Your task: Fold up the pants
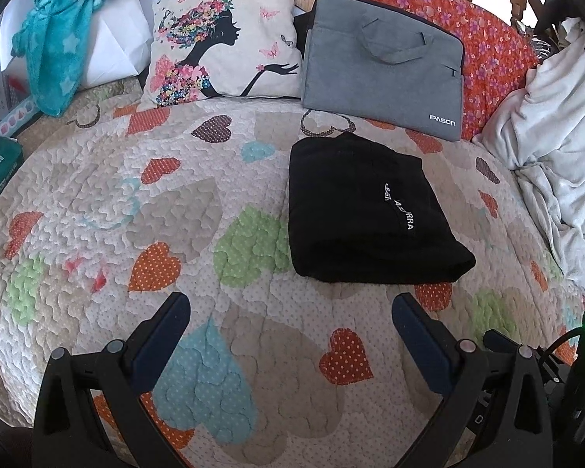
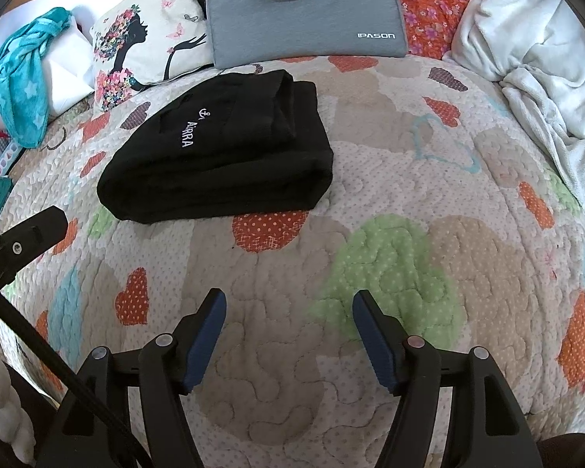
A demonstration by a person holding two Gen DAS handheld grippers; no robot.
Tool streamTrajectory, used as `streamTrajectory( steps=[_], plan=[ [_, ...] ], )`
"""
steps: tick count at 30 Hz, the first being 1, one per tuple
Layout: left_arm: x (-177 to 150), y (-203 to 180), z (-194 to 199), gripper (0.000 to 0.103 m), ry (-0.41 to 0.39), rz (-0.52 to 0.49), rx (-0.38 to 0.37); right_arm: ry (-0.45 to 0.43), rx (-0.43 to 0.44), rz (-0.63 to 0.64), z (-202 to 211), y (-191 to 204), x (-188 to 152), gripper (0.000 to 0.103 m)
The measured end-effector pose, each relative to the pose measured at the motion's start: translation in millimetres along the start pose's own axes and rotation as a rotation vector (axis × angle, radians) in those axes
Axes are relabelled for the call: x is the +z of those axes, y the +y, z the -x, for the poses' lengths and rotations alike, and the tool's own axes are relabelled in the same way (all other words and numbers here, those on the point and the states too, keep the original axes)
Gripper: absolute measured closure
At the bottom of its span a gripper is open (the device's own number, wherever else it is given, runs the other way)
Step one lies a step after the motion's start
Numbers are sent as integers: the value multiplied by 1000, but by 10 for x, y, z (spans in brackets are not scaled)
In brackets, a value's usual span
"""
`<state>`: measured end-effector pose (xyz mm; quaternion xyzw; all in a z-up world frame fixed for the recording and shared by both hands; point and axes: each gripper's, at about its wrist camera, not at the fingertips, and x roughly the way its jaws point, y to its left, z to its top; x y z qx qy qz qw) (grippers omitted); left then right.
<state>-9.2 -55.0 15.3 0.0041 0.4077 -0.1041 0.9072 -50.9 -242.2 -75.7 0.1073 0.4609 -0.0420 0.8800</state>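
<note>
- Left wrist view: the left tongs [image 1: 290,319] hang over the bed with the two fingers wide apart. Nothing is between them but the heart quilt [image 1: 136,210].
- The black pants [image 1: 364,210] lie folded into a thick block on the quilt, toward the head end of the bed. They are well past the tips of the left tongs and a bit to the right in this view.
- White letters run down the top of the pants. No tongs touch the pants.
- Just behind the pants a grey laptop bag [image 1: 382,62] leans up at the head of the bed. It has the word IPASON on its corner.
- Beside the bag is a cushion [image 1: 226,39] with a picture of a lady with flowers in her hair.
- A blue-green star blanket [image 1: 62,39] is draped over a white pillow [image 1: 117,43] at the far left corner.
- A crumpled white blanket [image 1: 557,124] lies along the right edge of the bed, and an orange flowered cloth [image 1: 491,50] is behind it.
- Right wrist view: the right tongs [image 2: 288,304] also stand wide open and hold nothing. Only quilt shows between the fingers.
- Here the pants [image 2: 222,156] lie ahead of the right tongs and off to the left, not touching them.
</note>
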Motion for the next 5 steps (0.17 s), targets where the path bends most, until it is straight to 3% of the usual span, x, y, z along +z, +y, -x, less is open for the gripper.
streamTrajectory(
  steps=[5],
  plan=[
    [-3,-6,-25,0,11,-6,-9,4,2,2,-13,5,4,30]
  ],
)
